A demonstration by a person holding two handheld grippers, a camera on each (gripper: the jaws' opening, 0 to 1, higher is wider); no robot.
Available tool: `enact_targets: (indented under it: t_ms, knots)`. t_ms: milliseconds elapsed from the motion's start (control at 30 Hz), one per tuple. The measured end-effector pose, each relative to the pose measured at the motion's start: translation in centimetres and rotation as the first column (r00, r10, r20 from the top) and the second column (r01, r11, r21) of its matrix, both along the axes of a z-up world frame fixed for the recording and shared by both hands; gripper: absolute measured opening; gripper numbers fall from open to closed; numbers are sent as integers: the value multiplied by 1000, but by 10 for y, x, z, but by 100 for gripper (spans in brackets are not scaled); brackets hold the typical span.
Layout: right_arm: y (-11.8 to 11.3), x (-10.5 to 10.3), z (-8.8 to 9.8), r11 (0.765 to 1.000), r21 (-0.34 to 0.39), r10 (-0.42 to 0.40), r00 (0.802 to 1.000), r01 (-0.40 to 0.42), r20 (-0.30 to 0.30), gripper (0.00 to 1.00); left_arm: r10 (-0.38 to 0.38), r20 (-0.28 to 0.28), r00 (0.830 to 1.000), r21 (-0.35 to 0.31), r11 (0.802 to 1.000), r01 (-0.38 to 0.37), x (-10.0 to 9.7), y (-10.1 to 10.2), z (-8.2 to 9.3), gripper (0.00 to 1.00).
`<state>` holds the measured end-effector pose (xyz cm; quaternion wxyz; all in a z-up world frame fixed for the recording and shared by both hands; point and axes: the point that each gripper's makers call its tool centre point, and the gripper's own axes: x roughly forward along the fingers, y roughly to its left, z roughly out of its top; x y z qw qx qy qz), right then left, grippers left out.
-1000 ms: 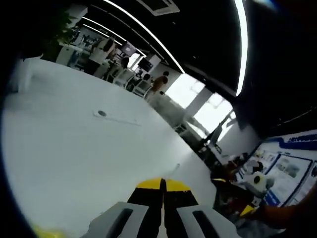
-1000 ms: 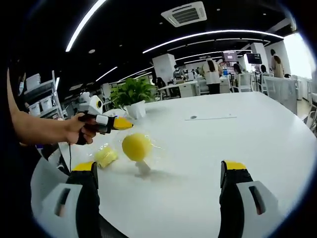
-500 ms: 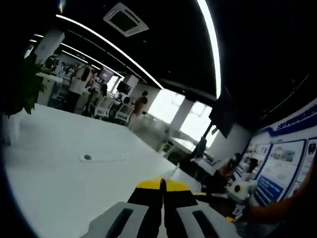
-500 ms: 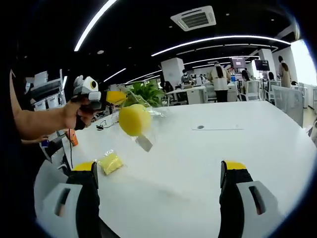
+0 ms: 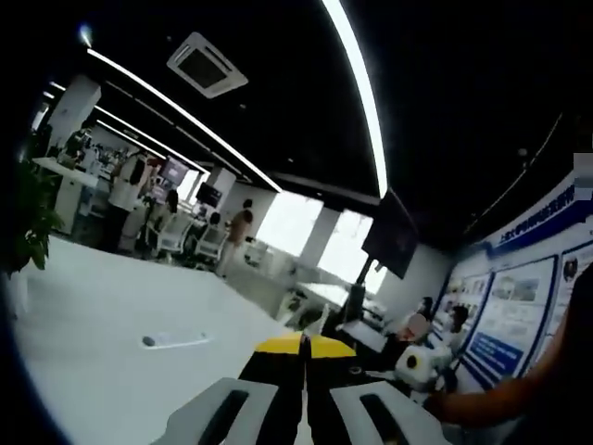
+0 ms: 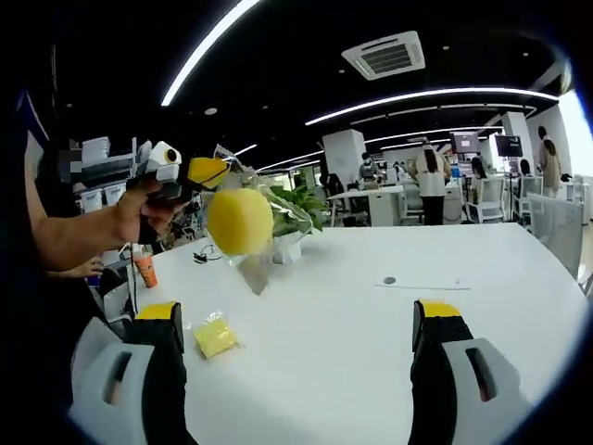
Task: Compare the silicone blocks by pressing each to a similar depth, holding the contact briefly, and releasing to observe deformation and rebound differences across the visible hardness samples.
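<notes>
The white table (image 6: pixel 371 315) spans the lower half of the right gripper view. There the right gripper (image 6: pixel 296 320) rises from the bottom edge, jaws wide apart around nothing. At upper left the left gripper (image 6: pixel 211 171), jaws pinched on a clear bag (image 6: pixel 273 209), dangles a yellow round block (image 6: pixel 240 221) above the table. A small yellow block (image 6: pixel 215 336) lies at lower left.

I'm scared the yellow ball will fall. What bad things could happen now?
The left gripper holds only the clear bag around the yellow ball, high above the white table. The bag might slip, and the ball could drop and roll away. It also dangles freely, so it may swing toward the plant behind.
</notes>
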<state>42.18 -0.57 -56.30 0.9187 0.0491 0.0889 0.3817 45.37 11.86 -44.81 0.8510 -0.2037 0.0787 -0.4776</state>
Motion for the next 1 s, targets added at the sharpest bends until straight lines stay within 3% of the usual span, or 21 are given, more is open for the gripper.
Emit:
enact_targets:
  t_ms: [500,833,1000]
  knots:
    - [30,7,26,993,25,111,992,-112,58,96,-54,67,996,-47,997,57,-22,-1,36,0]
    - [57,0,34,976,97,188,979,-195,74,96,-109,73,991,-34,993,112,-32,-9,34,0]
    - [72,-4,49,948,191,236,965,-255,118,96,-154,63,986,-16,988,156,-40,-14,24,0]
